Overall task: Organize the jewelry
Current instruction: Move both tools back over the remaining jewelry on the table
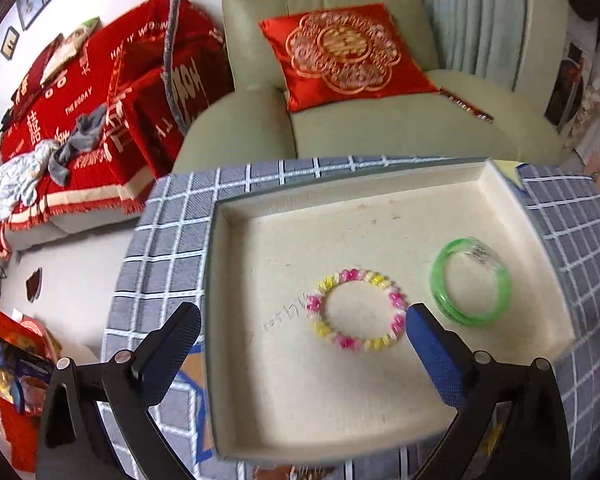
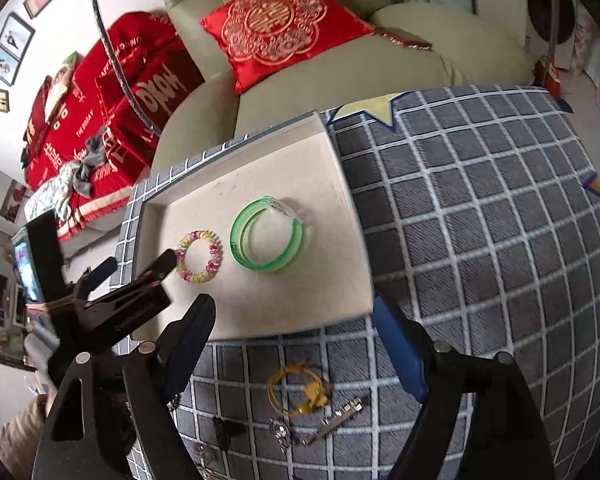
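Note:
A cream tray (image 1: 380, 412) (image 2: 260, 312) lies on a blue checked cloth. In it are a pink-and-yellow bead bracelet (image 1: 356, 309) (image 2: 199, 257) and a green bangle (image 1: 471, 281) (image 2: 267, 234). My left gripper (image 1: 304, 320) is open and empty, its fingers either side of the bead bracelet's near edge; it also shows in the right wrist view (image 2: 140, 268). My right gripper (image 2: 294, 316) is open and empty above the tray's near edge. On the cloth below it lie a yellow cord bracelet (image 2: 300, 394), a silver clasp piece (image 2: 338, 418), a dark piece (image 2: 225, 430) and small silver pieces (image 2: 282, 432).
A green armchair (image 1: 380, 128) with a red cushion (image 1: 348, 54) stands behind the checked cloth (image 2: 480, 220). A sofa with a red throw (image 1: 80, 120) and clothes is at the left. Red packaging (image 1: 12, 360) lies on the floor at the left.

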Demonstrator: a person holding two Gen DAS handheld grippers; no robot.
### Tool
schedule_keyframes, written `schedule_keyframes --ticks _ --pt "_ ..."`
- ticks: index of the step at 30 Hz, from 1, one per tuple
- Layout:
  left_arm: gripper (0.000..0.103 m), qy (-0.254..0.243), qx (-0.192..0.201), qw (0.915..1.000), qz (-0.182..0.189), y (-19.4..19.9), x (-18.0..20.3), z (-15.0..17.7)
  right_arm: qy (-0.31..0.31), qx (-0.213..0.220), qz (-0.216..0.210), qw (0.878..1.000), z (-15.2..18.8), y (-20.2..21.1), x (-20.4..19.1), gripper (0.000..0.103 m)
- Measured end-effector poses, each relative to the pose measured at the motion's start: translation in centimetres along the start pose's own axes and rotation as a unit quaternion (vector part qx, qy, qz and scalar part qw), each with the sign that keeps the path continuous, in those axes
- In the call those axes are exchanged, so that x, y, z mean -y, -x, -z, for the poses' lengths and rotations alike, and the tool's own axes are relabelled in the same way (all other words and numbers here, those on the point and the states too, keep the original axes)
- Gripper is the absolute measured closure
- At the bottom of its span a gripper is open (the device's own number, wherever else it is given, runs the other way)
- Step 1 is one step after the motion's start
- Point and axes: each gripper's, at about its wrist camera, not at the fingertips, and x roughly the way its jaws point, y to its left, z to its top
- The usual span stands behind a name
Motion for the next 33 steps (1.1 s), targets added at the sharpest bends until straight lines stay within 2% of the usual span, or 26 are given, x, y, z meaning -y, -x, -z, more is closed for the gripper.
schedule_keyframes --ticks 4,10,16,22,27,33 --pt "0.0 0.003 -0.003 0.9996 0.027 2.6 -1.0 1.7 0.0 0.019 0.0 1.0 1.6 1.7 0.4 0.011" --pt "0.0 0.013 -0.032 0.9976 0.06 5.8 -1.9 6.2 0.009 -0.034 0.019 0.999 4.1 2.2 0.2 0.011" --pt "0.0 0.009 -0.067 0.9962 0.055 7.8 -2.0 12.3 0.005 -0.064 0.031 0.997 8.0 2.0 0.6 0.011" --pt "0.0 0.045 -0.115 0.9909 0.053 7.9 -2.5 17.1 0.004 -0.102 0.046 0.994 11.4 0.7 0.7 0.011" --pt "0.0 0.084 -0.139 0.9857 0.046 7.2 -3.1 19.6 0.013 -0.119 0.059 0.991 12.8 -0.5 0.1 0.011" --pt "0.0 0.095 -0.144 0.984 0.045 6.7 -2.9 20.4 0.032 -0.131 0.065 0.989 13.5 -1.9 -1.1 0.011"
